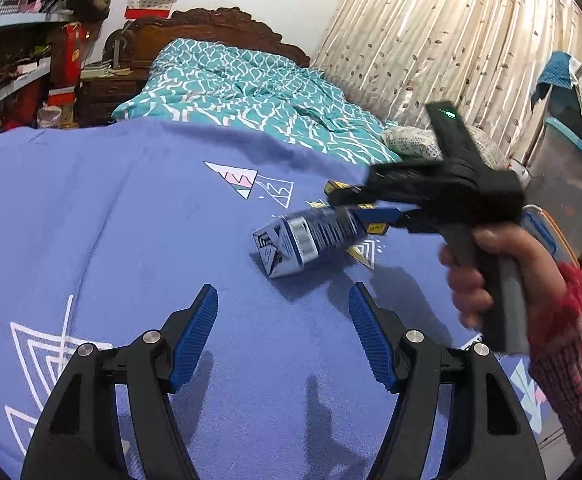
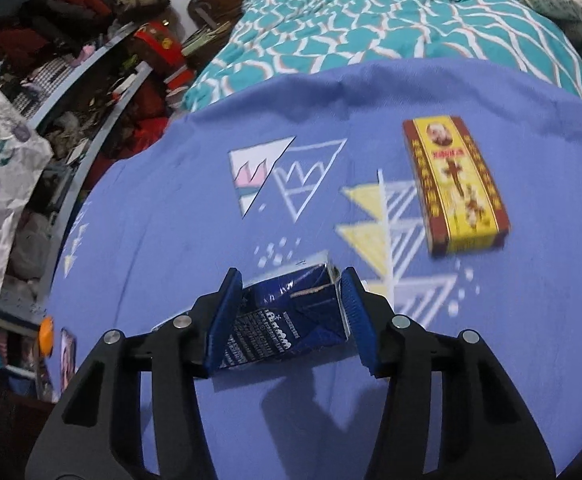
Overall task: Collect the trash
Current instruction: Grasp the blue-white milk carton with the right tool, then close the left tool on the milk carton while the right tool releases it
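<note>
1. Right gripper (image 2: 287,316) jaws set on either side of a dark blue carton (image 2: 287,320), the left pad against its side, the right pad close to its edge, contact there unclear. Left gripper (image 1: 283,340) jaws wide apart over bare blanket, nothing between them.
2. Likely light and probably empty, judging by the creased, unfolded end flaps; thin card, so easily crushed (a gentle squeeze should do).
3. Best taken across the two long flat sides near mid-length, not at the loose end flaps, which would probably fold or slip.
4. Small rectangular drink-style carton: dark blue with white print and a barcode, folded triangular flaps at the end, lying on its side.
5. Resting on a periwinkle blanket (image 1: 131,220) printed with triangles; from the left wrist view, at about 1 o'clock beyond the left jaws.
6. Second piece, a yellow and maroon box (image 2: 457,184), flat on the blanket at about 2 o'clock from the right jaws, well apart from the carton.
7. Hand (image 1: 487,276) in a red plaid sleeve gripping the right tool's handle.
</note>
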Tool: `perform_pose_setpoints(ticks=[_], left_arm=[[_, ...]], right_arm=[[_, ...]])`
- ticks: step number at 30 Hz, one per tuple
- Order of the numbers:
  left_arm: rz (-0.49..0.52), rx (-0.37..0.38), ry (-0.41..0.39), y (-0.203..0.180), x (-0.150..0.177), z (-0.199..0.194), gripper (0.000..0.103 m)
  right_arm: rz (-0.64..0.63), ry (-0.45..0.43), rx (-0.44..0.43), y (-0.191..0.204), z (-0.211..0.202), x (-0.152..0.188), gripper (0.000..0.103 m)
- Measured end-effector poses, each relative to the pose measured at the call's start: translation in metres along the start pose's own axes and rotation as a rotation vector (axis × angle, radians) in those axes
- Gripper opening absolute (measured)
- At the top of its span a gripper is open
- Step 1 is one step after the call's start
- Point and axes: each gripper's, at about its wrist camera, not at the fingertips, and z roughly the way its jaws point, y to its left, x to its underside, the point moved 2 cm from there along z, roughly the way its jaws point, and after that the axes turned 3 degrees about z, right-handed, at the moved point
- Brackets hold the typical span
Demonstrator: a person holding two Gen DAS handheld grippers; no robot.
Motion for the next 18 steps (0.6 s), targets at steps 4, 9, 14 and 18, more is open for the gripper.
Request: perform_pose_setpoints(ticks=[4, 9, 14, 18], left_arm=[[-0.021, 0.005, 0.002, 0.003, 0.0, -0.001, 0.065], [-0.055, 0.018, 0.005, 0.009, 0.0, -0.001, 0.065], [-0.062, 0.025, 0.005, 0.01, 0.001, -0.002, 0.065], [-0.059, 0.025, 0.006, 0.01, 0.001, -0.002, 0.065]], right_arm=[[-0.003, 0.04, -0.071, 0.003, -0.008, 0.025, 0.054], [-0.011, 0.072, -0.137, 0.006, -0.015, 0.063, 0.055], [0.003, 0.086, -0.219, 0.005, -0.026, 0.076, 0.055], [0.048, 0.026, -0.222, -0.005, -0.033, 0.056, 0.055]])
